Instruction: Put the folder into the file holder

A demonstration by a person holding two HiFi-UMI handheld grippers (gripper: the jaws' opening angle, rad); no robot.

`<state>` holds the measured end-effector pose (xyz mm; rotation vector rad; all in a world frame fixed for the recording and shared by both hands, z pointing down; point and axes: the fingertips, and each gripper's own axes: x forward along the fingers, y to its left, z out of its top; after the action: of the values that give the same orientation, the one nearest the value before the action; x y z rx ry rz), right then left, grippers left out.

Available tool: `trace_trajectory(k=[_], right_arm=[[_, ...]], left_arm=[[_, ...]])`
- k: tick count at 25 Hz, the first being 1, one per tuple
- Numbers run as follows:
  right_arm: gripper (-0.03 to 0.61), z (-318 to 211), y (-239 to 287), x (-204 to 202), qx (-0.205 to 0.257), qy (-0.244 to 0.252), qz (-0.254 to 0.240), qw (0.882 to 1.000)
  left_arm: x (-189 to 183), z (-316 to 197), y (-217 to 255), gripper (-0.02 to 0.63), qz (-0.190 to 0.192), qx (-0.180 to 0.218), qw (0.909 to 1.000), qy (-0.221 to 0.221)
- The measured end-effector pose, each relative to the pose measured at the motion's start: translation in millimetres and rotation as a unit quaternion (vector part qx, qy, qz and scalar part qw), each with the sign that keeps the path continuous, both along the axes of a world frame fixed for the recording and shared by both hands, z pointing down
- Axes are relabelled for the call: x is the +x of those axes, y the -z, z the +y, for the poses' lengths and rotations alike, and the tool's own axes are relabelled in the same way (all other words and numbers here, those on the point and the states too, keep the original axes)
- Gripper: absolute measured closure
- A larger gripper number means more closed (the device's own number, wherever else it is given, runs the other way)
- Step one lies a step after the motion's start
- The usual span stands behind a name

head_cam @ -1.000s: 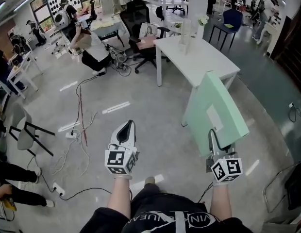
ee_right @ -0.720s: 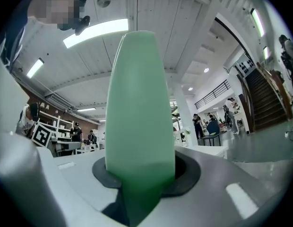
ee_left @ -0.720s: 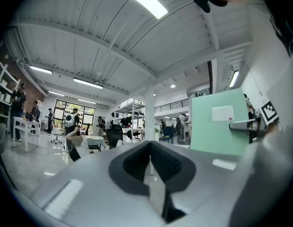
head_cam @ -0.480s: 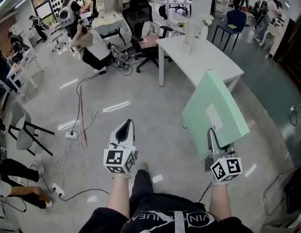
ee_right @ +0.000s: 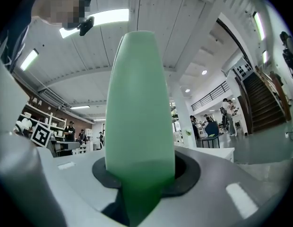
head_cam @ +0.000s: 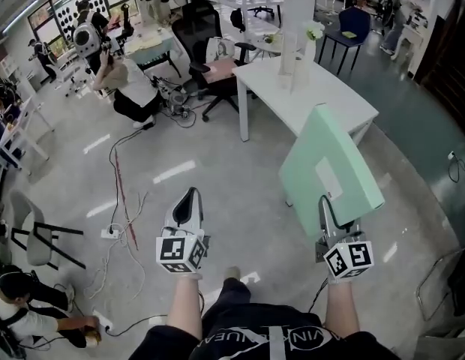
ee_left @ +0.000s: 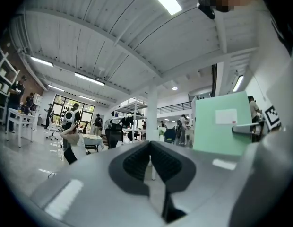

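Folder clamped in right tongs, tilted.

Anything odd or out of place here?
Nothing damaged or spilled. Loose cables sprawl over the floor at left; the green folder leans tilted in the right gripper, clamped by one edge.

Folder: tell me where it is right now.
The folder is clamped in the right gripper, held up above the floor on the right of the head view, just in front of the white table.
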<state>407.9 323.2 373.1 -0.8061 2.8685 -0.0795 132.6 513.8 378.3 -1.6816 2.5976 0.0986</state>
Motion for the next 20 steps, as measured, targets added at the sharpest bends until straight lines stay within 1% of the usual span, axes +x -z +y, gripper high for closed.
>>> trace_trajectory(k=[4,8,15,20], right_arm=[[0.414,-16,0,-39,-0.005,-0.015,0.006,1.000],[0.414,-29,-6,-76,-0.015,-0.030,0.012,0.999],[0.414,-52,-15,-138,-0.014,-0.059,0.012,0.998],[0.414,-61,-20,-176,-0.014,-0.068,0.012,0.998]], left_arm=[[-43,-23,3,0.614,0.003,-0.001,0.9999,-0.016],[-87,-46,-4,0.614,0.020,-0.003,0.9992,-0.035],[-157,-87,-14,0.614,0.012,-0.008,0.9981,-0.061],[-199,-107,-22,0.614,0.019,-0.005,0.9975,-0.068]])
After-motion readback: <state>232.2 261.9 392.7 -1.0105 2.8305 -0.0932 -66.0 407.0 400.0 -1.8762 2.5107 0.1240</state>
